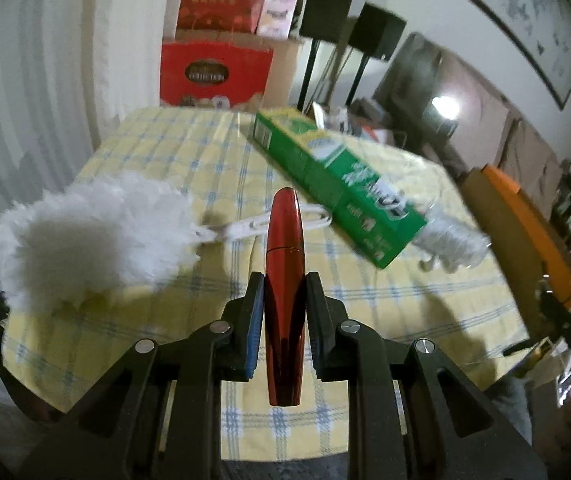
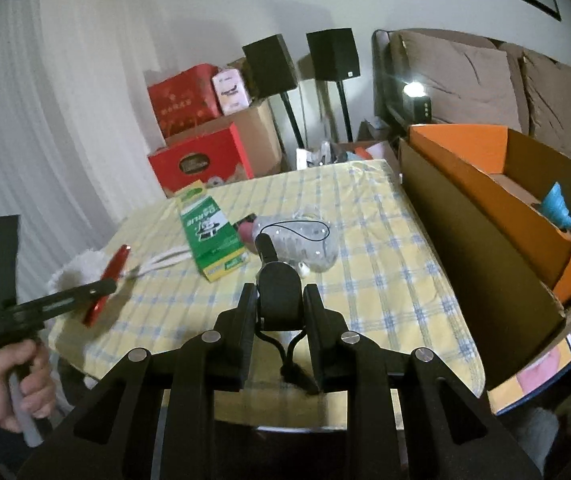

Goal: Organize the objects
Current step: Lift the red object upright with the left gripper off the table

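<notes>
Left gripper point(image 1: 284, 292) jaws pinching a glossy red tapered tube point(image 1: 284, 264), right gripper point(image 2: 278, 300) jaws clamping a matte black corded device point(image 2: 279, 294) — fluffy white duster point(image 1: 89, 236) on checked cloth.

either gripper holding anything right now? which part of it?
Both. Left gripper clamps a red metallic tube around its lower-middle body. Right gripper clamps a small black device by its body, cord dangling below.

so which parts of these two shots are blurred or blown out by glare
Left wrist view: the green cardboard box and room at right smear with motion blur, a lamp flares white, while the glossy red tube stays sharp. Right wrist view: mostly crisp, the same lamp glares, straight edges bow near the rim.
</notes>
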{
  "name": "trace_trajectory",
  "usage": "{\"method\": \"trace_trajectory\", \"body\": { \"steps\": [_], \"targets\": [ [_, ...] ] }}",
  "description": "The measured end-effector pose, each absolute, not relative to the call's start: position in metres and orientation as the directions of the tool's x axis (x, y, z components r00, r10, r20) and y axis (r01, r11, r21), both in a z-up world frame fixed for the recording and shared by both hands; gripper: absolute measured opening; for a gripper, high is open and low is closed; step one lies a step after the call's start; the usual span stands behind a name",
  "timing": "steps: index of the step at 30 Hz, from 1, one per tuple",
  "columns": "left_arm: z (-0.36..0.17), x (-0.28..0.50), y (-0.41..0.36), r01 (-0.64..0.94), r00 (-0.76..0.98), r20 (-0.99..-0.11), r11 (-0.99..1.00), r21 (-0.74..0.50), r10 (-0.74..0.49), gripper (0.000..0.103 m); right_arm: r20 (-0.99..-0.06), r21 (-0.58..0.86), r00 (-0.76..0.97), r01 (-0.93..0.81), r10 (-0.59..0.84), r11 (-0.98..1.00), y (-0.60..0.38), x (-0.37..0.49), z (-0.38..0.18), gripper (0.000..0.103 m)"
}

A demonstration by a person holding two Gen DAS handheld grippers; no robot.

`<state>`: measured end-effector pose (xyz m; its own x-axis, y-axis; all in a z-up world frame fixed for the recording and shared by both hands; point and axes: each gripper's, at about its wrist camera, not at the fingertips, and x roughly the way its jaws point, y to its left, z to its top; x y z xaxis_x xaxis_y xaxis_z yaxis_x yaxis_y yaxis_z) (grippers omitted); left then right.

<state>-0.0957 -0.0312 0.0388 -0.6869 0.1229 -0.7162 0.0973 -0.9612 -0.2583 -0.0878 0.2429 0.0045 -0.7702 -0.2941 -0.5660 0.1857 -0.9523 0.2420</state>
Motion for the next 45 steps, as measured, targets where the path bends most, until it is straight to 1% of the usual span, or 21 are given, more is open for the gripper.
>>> {"method": "trace_trajectory", "body": {
  "steps": [3,5,13,18,22,26,31,36,40,45],
  "targets": [
    [0.056,-0.085,-0.033,0.094,-0.731,-0.675,-0.964,-0.247,0.101,0.018,-0.553,0.248,-0.771,0.211,-0.317,-0.946,0.238,-0.086,0.010,0.022],
    [0.063,-0.084,-0.035,0.103,-0.734,-0.674,-0.967,-0.233,0.084,0.018,-0.548,0.241,-0.771,0.226,-0.324,-0.944,0.232,-0.084,0.015,0.022],
    [0.085,-0.058,-0.039,0.087,-0.770,-0.632,-0.966,-0.244,0.090,0.018,-0.526,0.235,-0.774,0.266,-0.353,-0.935,0.209,-0.073,0.035,0.022],
    [0.109,-0.039,-0.039,0.075,-0.797,-0.599,-0.971,-0.225,0.077,0.018,-0.505,0.188,-0.794,0.281,-0.338,-0.941,0.194,-0.063,0.064,0.022],
    [0.123,-0.027,-0.043,0.076,-0.814,-0.577,-0.972,-0.223,0.069,0.018,-0.482,0.180,-0.804,0.297,-0.348,-0.938,0.184,-0.056,0.085,0.022],
    [0.135,-0.015,-0.056,0.091,-0.826,-0.561,-0.969,-0.231,0.057,0.018,-0.476,0.161,-0.806,0.313,-0.352,-0.936,0.168,-0.053,0.097,0.022],
    [0.154,-0.009,-0.074,0.124,-0.858,-0.513,-0.961,-0.246,0.020,0.018,-0.467,0.109,-0.803,0.364,-0.371,-0.925,0.151,-0.052,0.108,0.022],
    [0.155,-0.016,-0.069,0.134,-0.862,-0.507,-0.964,-0.231,0.002,0.018,-0.474,0.118,-0.768,0.430,-0.431,-0.895,0.152,-0.060,0.109,0.022],
    [0.147,-0.020,-0.047,0.124,-0.867,-0.499,-0.965,-0.233,0.009,0.018,-0.467,0.078,-0.753,0.488,-0.464,-0.870,0.160,-0.049,0.103,0.022],
    [0.129,-0.046,-0.019,0.123,-0.852,-0.523,-0.960,-0.251,0.027,0.018,-0.465,0.093,-0.758,0.473,-0.458,-0.876,0.192,-0.060,0.093,0.022]
  ]
}}
